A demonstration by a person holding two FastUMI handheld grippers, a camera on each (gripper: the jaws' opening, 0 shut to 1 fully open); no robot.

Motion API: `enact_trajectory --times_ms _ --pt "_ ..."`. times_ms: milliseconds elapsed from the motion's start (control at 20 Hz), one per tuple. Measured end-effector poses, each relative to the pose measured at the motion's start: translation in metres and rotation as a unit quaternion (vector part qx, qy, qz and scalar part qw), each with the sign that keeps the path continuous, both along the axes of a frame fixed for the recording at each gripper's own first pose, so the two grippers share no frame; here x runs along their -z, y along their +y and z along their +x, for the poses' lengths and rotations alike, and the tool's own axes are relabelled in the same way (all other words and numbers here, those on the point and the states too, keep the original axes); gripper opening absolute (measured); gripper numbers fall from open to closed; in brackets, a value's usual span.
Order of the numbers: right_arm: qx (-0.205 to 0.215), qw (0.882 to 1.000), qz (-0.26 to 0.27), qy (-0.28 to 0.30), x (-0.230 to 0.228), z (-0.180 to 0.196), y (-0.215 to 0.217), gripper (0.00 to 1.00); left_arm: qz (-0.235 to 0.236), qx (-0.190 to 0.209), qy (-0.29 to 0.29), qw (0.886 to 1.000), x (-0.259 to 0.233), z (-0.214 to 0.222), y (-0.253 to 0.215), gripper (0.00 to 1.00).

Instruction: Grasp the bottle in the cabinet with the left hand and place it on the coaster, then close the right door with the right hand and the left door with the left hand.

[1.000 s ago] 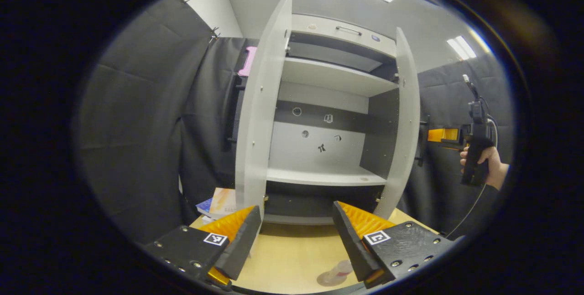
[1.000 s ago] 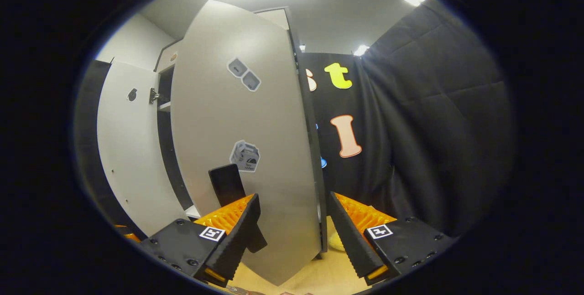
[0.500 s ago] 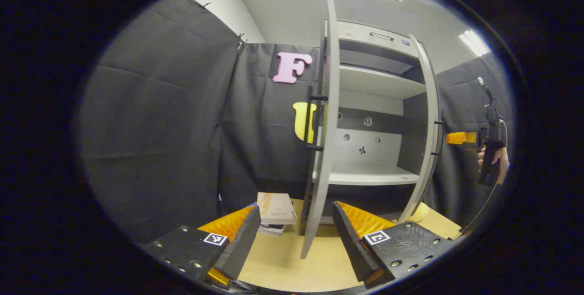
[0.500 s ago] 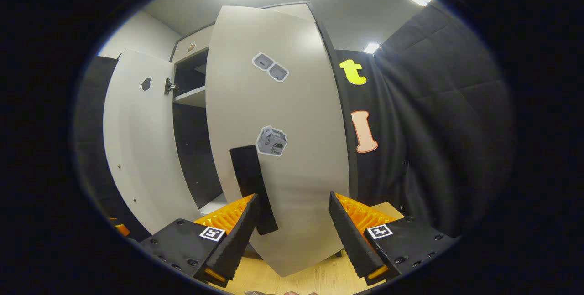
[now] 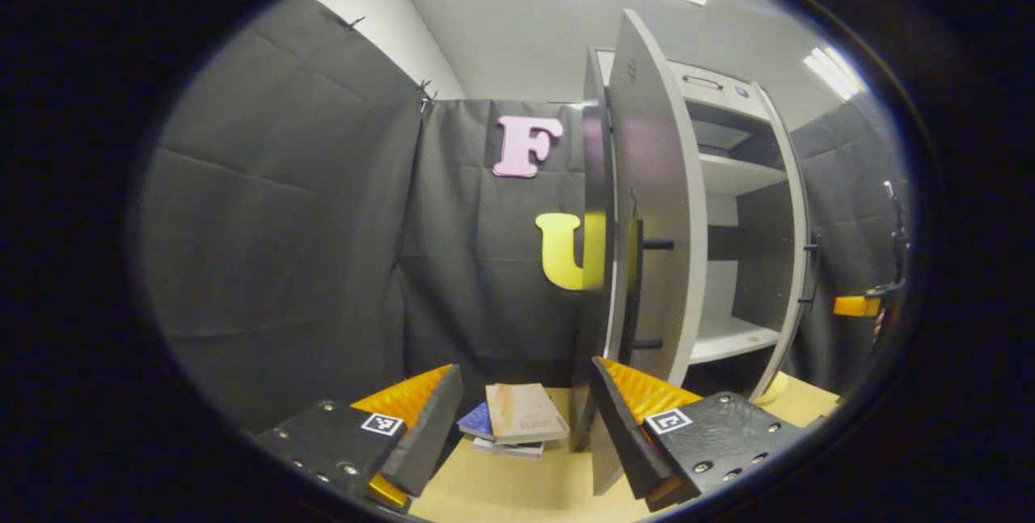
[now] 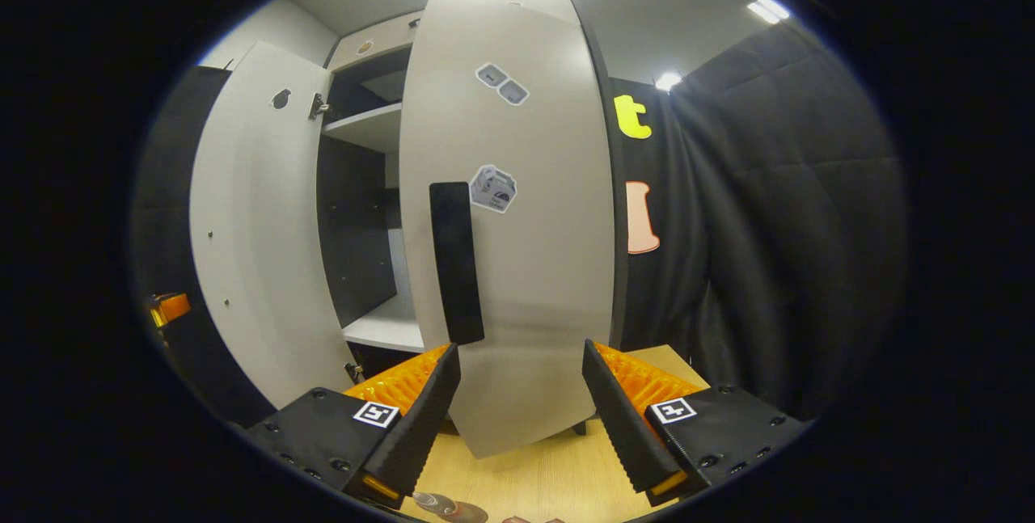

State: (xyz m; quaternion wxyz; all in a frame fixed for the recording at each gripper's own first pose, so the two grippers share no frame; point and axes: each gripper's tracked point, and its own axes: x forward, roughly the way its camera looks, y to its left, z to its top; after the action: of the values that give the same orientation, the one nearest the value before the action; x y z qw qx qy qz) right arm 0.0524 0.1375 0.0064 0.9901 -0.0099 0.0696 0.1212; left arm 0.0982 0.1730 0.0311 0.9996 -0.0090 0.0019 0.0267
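Left gripper view: left gripper (image 5: pixel 521 418) wide, empty, just outside left door (image 5: pixel 651 216); stacked books (image 5: pixel 517 422) on table beneath.

Right gripper view: right gripper (image 6: pixel 517 410) wide, facing right door (image 6: pixel 517 208) by its black handle (image 6: pixel 455 264). Door-closing step; next, push right door shut. Bottle prob. at bottom edge (image 6: pixel 437 503).

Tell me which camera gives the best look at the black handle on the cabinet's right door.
The right gripper view: the right door faces it, so its handle shows full length above the open fingers. In the left gripper view that handle is a small edge-on bracket.
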Motion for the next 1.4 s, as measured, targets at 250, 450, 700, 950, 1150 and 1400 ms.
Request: enact_trajectory --times_ms 250,450,700,950,1150,1400 --pt "0.009 1.000 -0.024 0.012 0.021 -0.016 -0.023 0.97 0.006 0.025 -0.001 1.000 -0.027 0.042 0.001 0.98" --pt "0.044 0.999 -0.021 0.013 0.028 -0.027 -0.046 0.97 0.000 0.073 -0.004 0.997 -0.041 0.069 -0.020 0.92" --pt "0.074 0.997 0.001 0.027 0.039 -0.032 -0.067 0.97 0.029 0.102 0.005 0.994 -0.039 0.083 -0.028 0.92" --pt "0.099 0.994 0.005 0.034 0.048 -0.036 -0.083 0.97 0.029 0.118 0.001 0.993 -0.041 0.085 -0.034 0.92" --pt "0.103 0.994 0.017 0.045 0.056 -0.036 -0.084 0.97 0.030 0.139 0.004 0.990 -0.033 0.084 -0.060 0.92" --pt "0.098 0.994 0.022 0.042 0.055 -0.034 -0.086 0.97 0.017 0.148 0.006 0.989 -0.032 0.085 -0.100 0.92"
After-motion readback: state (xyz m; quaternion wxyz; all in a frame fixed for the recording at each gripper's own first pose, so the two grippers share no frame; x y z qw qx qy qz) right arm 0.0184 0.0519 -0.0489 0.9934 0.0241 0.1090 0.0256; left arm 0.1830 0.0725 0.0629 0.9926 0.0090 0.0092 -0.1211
